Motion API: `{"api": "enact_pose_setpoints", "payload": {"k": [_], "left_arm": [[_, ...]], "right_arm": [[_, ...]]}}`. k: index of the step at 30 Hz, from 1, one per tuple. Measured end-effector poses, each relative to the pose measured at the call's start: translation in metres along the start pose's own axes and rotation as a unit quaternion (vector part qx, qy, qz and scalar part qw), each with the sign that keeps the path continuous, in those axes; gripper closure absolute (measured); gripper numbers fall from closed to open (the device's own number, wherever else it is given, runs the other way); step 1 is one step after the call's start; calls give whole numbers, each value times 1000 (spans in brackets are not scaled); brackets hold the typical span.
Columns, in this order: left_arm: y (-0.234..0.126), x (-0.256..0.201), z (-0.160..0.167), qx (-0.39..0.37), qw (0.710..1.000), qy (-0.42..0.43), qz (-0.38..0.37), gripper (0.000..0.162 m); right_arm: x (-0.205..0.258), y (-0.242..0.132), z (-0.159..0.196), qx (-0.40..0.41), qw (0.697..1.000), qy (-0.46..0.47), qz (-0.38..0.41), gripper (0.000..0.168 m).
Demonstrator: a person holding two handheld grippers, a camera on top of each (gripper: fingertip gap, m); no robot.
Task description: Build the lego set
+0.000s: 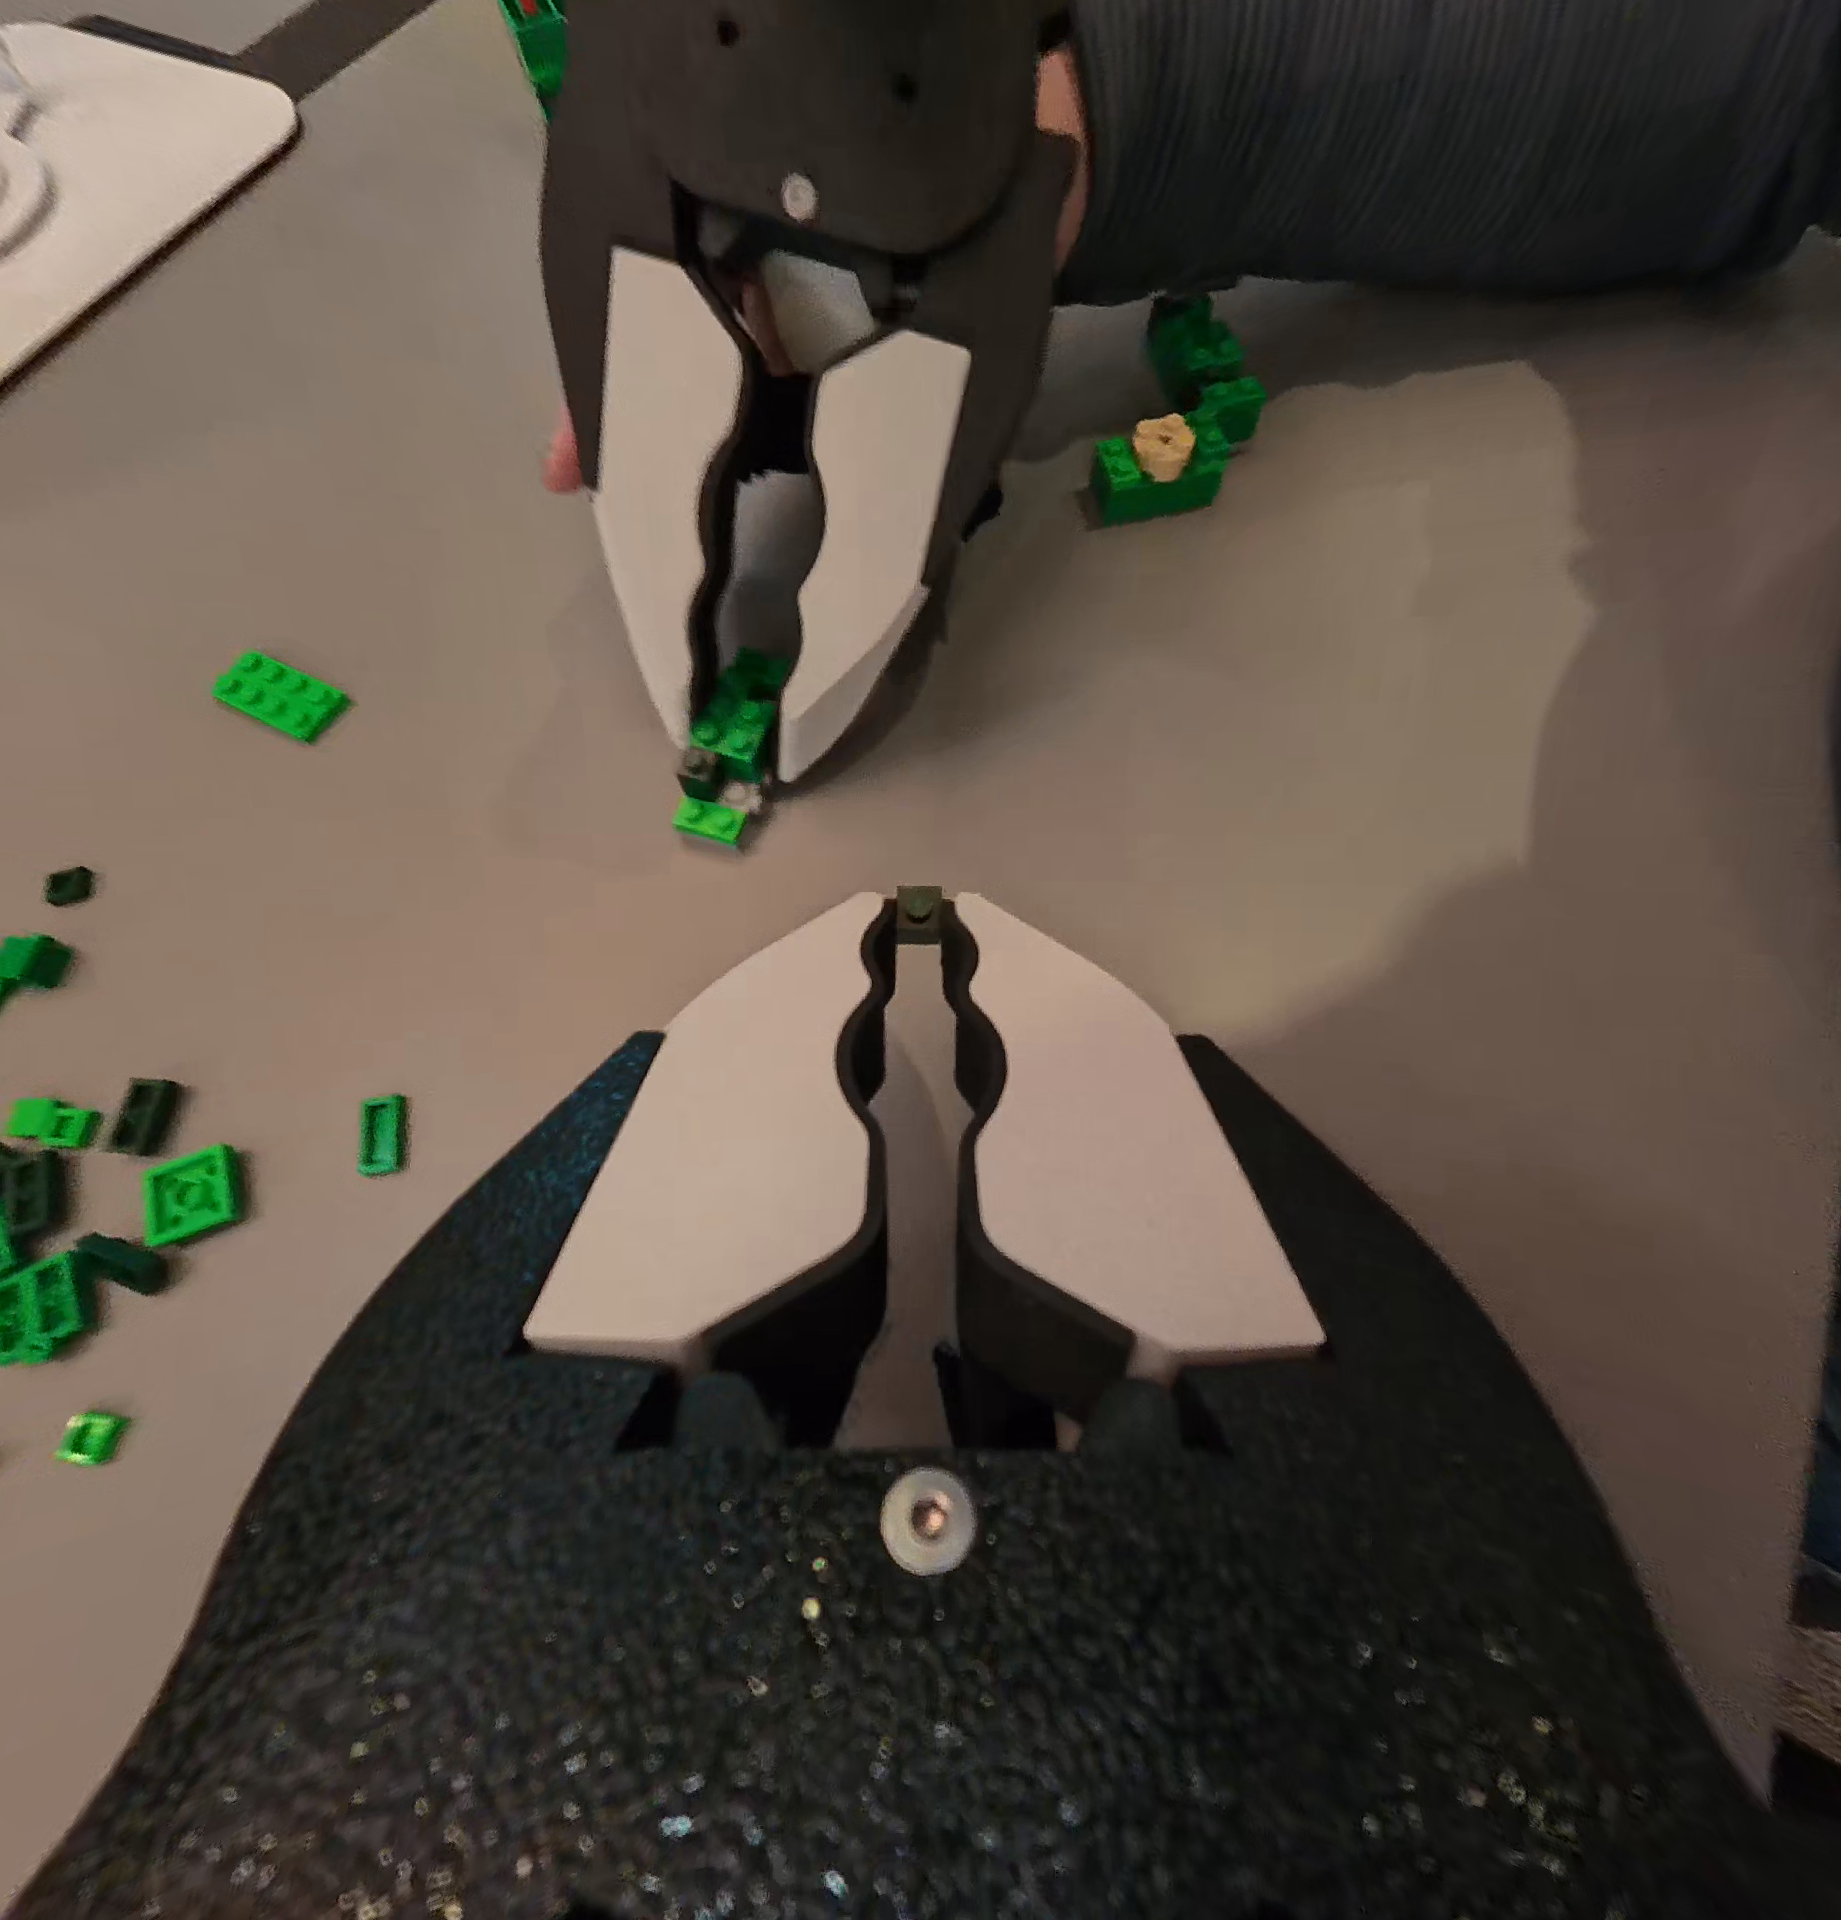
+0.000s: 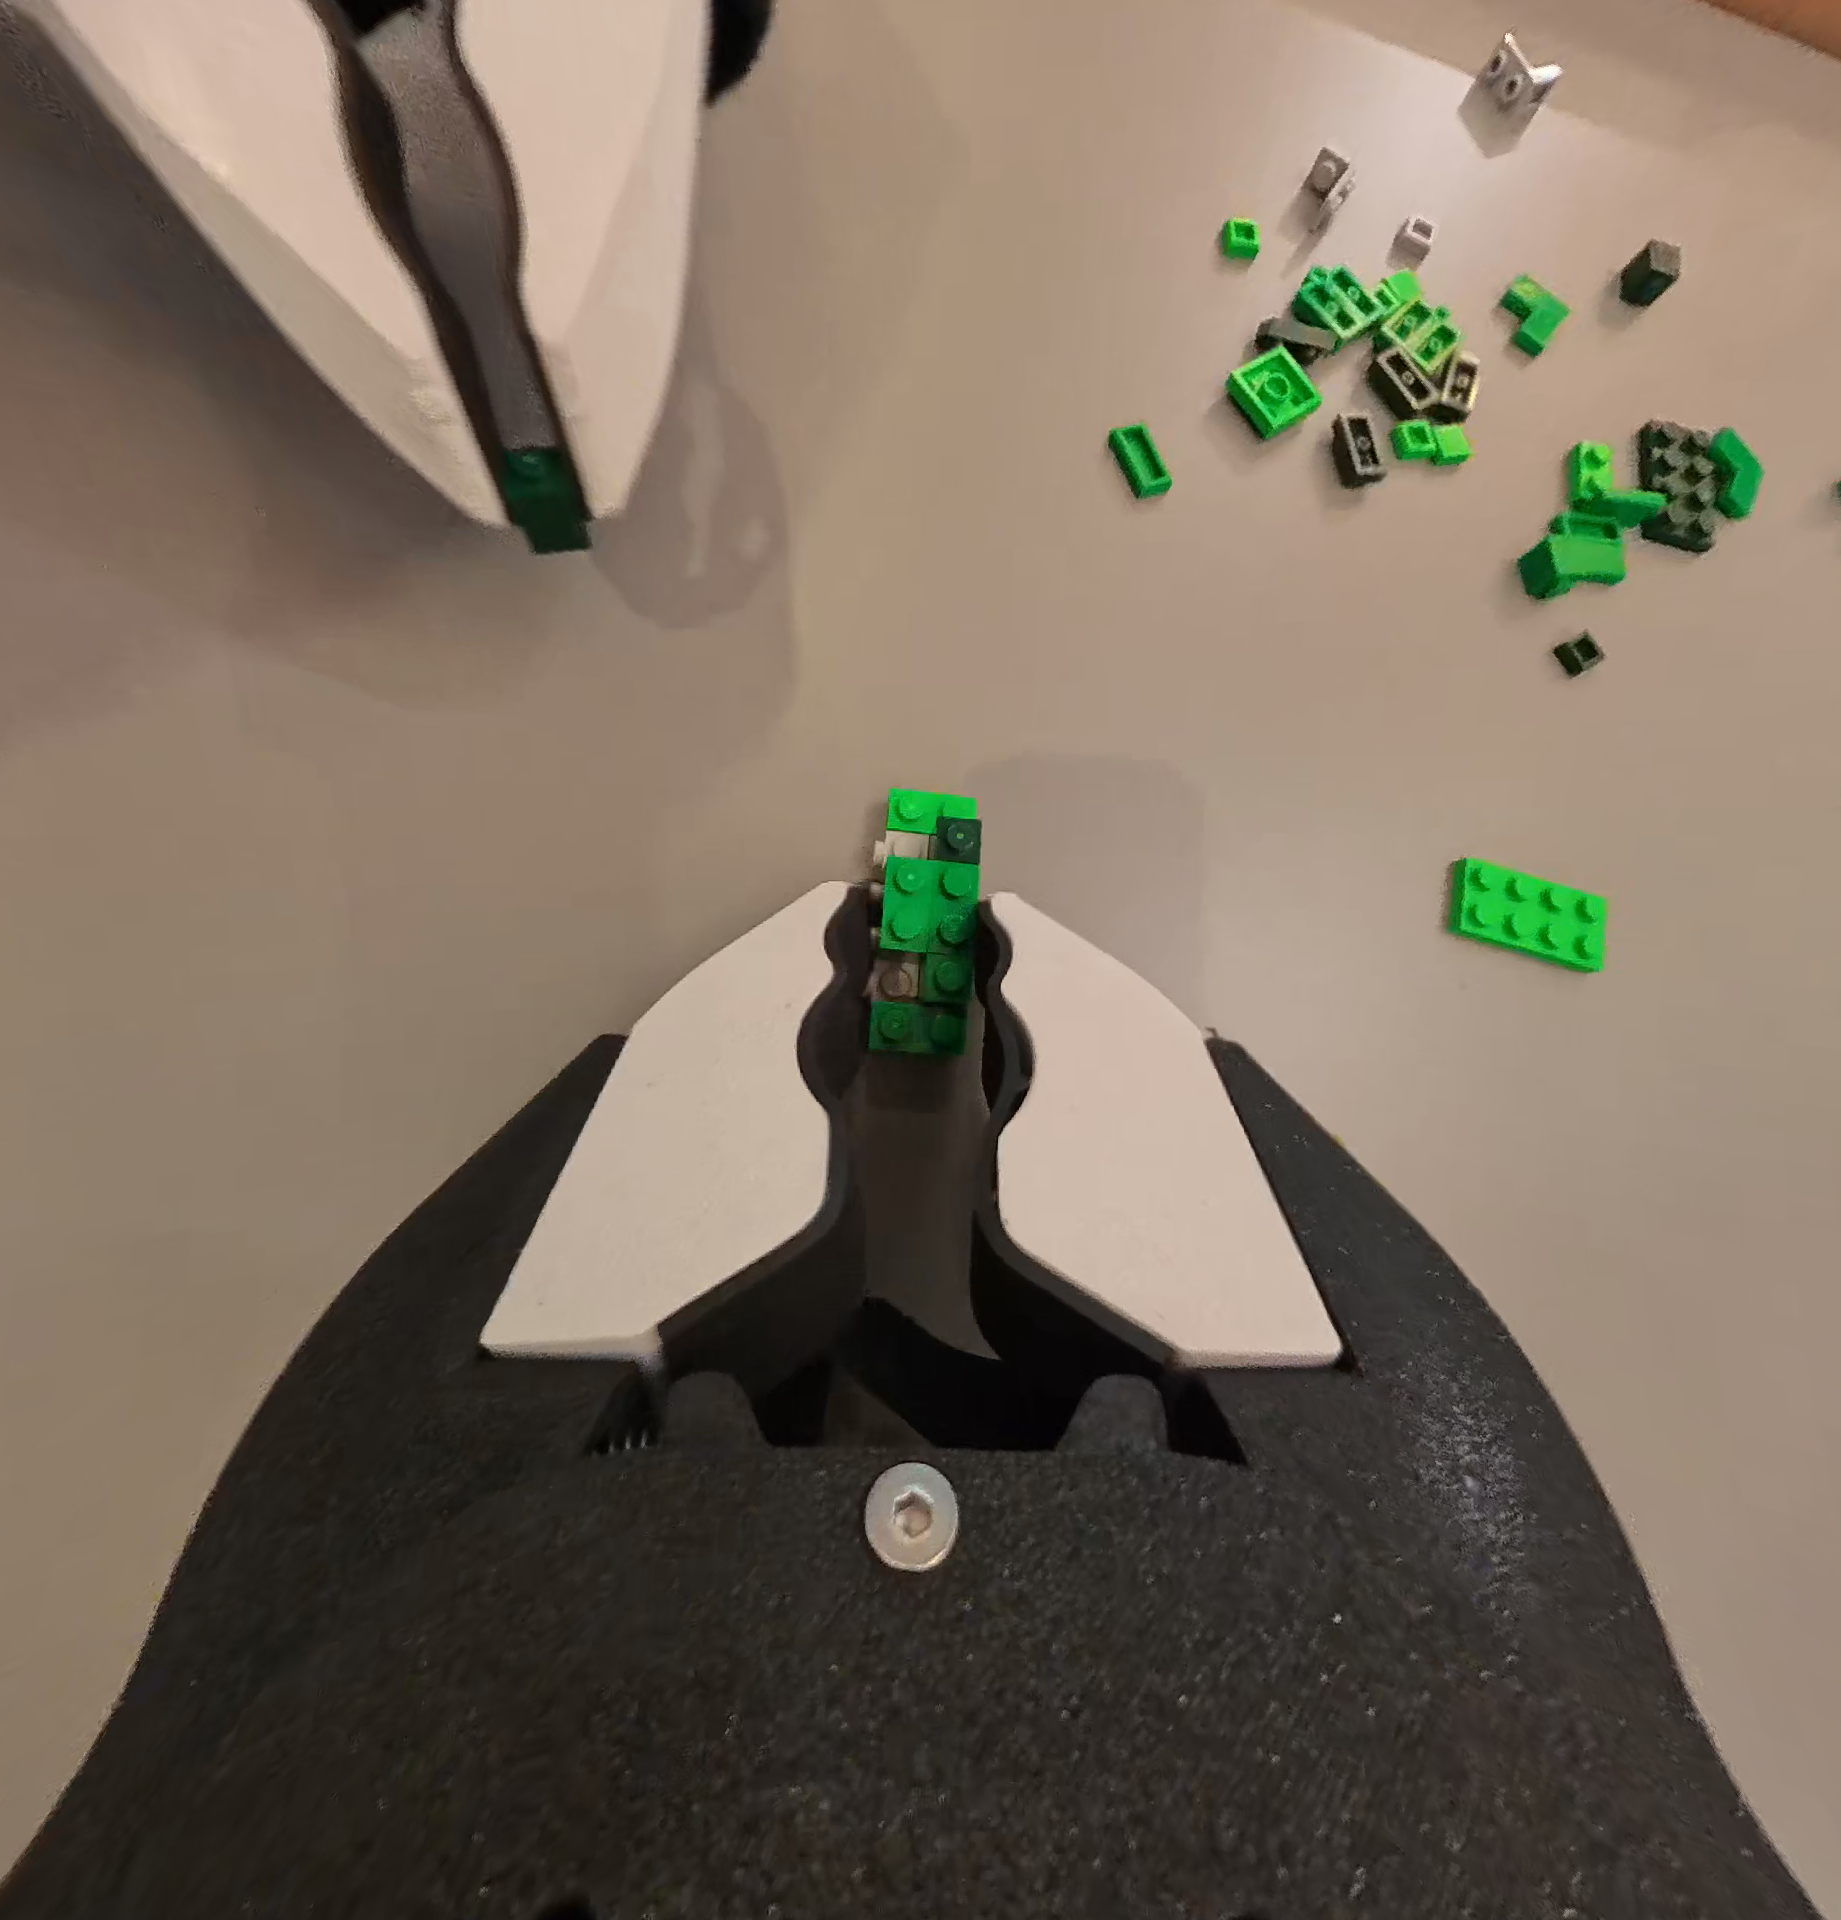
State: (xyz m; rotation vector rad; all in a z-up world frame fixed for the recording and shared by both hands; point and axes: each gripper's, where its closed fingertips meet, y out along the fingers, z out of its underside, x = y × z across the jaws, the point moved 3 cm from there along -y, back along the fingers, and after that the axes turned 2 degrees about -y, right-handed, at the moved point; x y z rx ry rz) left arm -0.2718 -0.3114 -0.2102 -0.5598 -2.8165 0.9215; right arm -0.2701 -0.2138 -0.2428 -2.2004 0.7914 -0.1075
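Our left tool [image 1: 918, 914] pinches one small dark green single-stud brick [image 1: 918, 912] at its tips. Our right tool [image 2: 921, 935] clamps the narrow green stacked assembly [image 2: 928, 925], which rests low on the grey worktop [image 1: 1311, 727]. We judge the main risk is misalignment: held so shallowly, the tiny brick could twist or pop free when pressed on. We count one flat bright green eight-stud plate [image 2: 1529, 914], one second green build with a tan piece [image 1: 1181, 436], and many scattered loose pieces [image 2: 1415, 364].

Plain grey table [image 1: 1311, 727] lying under soft light; pale mat [image 1: 116, 177] sitting at far corner.
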Motion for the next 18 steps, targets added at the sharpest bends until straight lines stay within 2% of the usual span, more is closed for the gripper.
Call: {"api": "enact_pose_setpoints", "payload": {"k": [1,4,9,18], "left_arm": [[0,4,-2,-2,1000,9,-11,155],[0,12,-10,-8,999,39,-38,155],[1,16,-16,6,996,74,-55,155],[8,12,-15,46,995,77,-32,155]], "right_arm": [[1,0,-1,2,1000,-15,10,150],[7,-5,-10,-9,996,-74,45,151],[22,-15,-27,-40,991,-119,54,151],[36,-16,-32,-43,994,-103,16,151]]}}
